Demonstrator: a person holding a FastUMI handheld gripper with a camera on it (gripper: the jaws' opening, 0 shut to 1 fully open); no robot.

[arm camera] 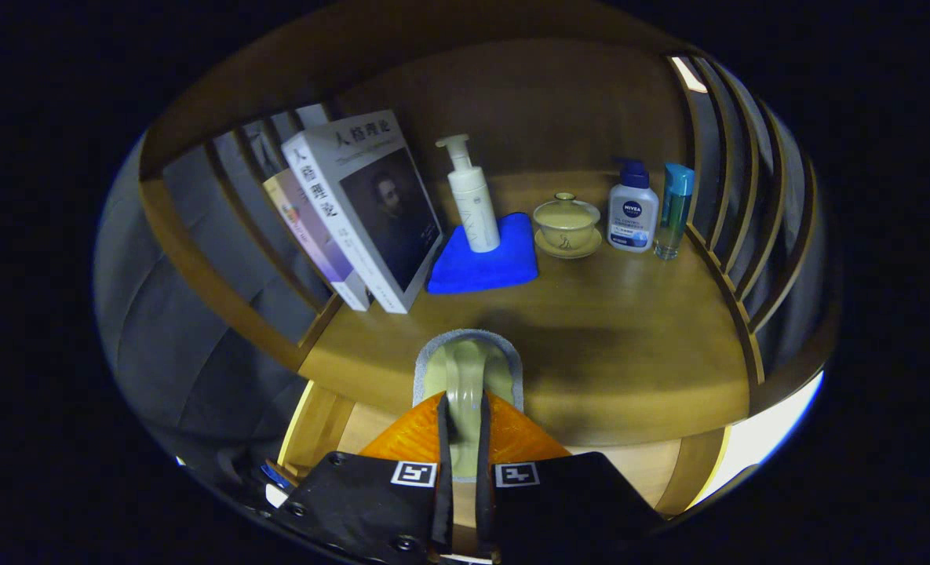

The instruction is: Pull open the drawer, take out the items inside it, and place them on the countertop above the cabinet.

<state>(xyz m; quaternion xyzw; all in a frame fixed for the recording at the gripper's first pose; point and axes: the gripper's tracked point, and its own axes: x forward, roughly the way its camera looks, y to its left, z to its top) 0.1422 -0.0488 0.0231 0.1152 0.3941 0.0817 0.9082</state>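
My gripper [463, 412] is shut on a pale green item with a grey rim [465, 362]. It is pinched by its near end, and its rounded far end sticks out ahead of the fingertips, over the front part of the wooden countertop [637, 345]. I cannot tell whether the item rests on the wood or hangs just above it. Below the countertop's front edge, on both sides of the fingers, the light wood inside of the drawer [657, 471] shows pulled out.
Along the back of the countertop are leaning books [362, 208], a white pump bottle [471, 196] on a folded blue cloth [486, 263], a lidded tea bowl on a saucer [567, 225], a white lotion bottle [632, 212] and a teal bottle [675, 210]. Slatted wooden rails [747, 235] flank both sides.
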